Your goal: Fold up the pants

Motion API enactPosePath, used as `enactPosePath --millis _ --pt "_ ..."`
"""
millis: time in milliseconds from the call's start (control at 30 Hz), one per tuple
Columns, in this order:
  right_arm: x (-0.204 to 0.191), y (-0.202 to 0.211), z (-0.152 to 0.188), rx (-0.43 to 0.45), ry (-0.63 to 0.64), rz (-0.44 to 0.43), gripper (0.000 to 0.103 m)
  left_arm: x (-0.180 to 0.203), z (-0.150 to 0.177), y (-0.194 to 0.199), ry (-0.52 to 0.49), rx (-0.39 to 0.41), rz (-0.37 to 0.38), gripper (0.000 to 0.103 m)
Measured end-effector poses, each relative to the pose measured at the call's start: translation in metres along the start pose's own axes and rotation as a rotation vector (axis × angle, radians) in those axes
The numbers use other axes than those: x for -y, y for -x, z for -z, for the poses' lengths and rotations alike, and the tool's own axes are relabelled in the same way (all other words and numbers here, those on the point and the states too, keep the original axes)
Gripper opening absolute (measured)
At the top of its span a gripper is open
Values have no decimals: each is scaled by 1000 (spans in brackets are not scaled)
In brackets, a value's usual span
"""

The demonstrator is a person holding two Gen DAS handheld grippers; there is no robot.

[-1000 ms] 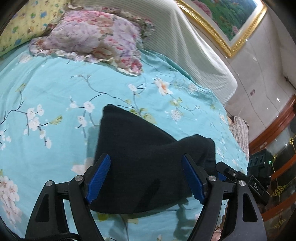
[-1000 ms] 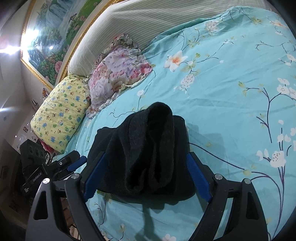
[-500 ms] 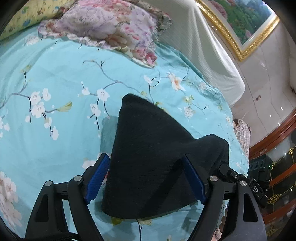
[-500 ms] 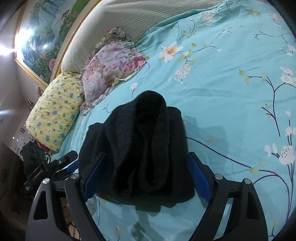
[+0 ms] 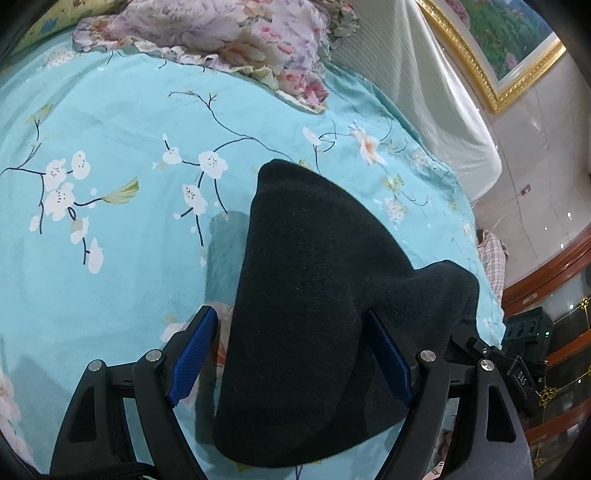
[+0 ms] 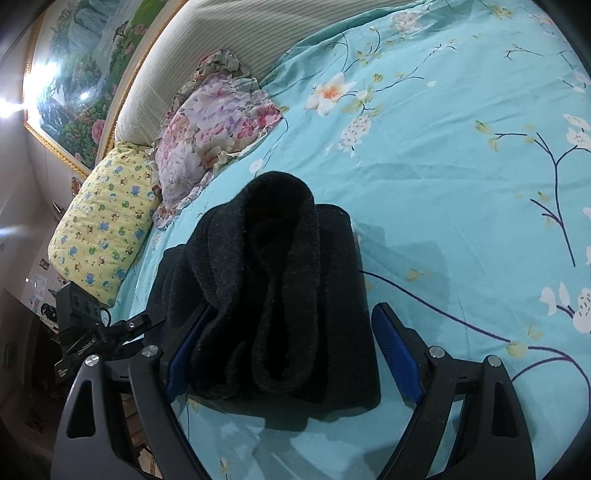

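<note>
Black pants (image 5: 314,317) (image 6: 280,295) lie bundled on the turquoise floral bedspread (image 5: 110,258) (image 6: 461,184), near its edge, below the floral pillow (image 5: 221,33) (image 6: 214,125). Left gripper (image 5: 291,350) and right gripper (image 6: 291,347) both straddle the bundle, jaws spread wide, blue pads not squeezing the cloth.

A bed is covered by a turquoise bedspread (image 5: 122,280) printed with white blossoms on dark branches. At its head lies a ruffled floral pillow (image 6: 214,129) in pinks and purples, and beside it a yellow pillow (image 6: 103,225) patterned with small cartoon animals, the two touching. Behind them rises a padded, pale striped headboard (image 5: 417,96). Above the headboard hangs a landscape painting (image 6: 85,77) in a gilded frame. Past the bed's far edge, a piece of checked cloth (image 5: 493,258) shows near reddish wooden trim (image 5: 546,273) along the wall.
</note>
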State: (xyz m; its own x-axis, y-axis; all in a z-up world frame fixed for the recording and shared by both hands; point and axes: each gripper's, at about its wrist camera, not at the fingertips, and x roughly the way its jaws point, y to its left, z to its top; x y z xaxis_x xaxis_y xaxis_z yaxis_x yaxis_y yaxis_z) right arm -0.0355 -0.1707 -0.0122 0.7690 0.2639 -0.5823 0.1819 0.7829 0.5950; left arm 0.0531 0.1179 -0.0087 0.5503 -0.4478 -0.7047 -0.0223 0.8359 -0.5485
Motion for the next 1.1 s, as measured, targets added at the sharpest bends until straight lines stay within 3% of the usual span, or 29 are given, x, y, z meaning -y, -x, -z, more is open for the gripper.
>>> enactPosePath --millis 100,200,300,533,667,1100 --pt "1 -4 0 -5 4 -1 86 -1 -1 -4 4 -5 2 83" --pt "2 -5 1 -12 3 -2 78 -2 -1 -6 8 -10 12 82" --pt "1 -4 2 -17 2 -7 68 1 -2 -9 1 -18 36 68" --pt "-8 -1 4 6 36 11 51 14 -2 -4 -66 2 21 49" --pt "-14 1 3 16 54 18 47 14 -3 3 -64 17 35 39" --pt "-62 2 -12 35 135 -61 40 -6 -17 59 -29 131 30 35"
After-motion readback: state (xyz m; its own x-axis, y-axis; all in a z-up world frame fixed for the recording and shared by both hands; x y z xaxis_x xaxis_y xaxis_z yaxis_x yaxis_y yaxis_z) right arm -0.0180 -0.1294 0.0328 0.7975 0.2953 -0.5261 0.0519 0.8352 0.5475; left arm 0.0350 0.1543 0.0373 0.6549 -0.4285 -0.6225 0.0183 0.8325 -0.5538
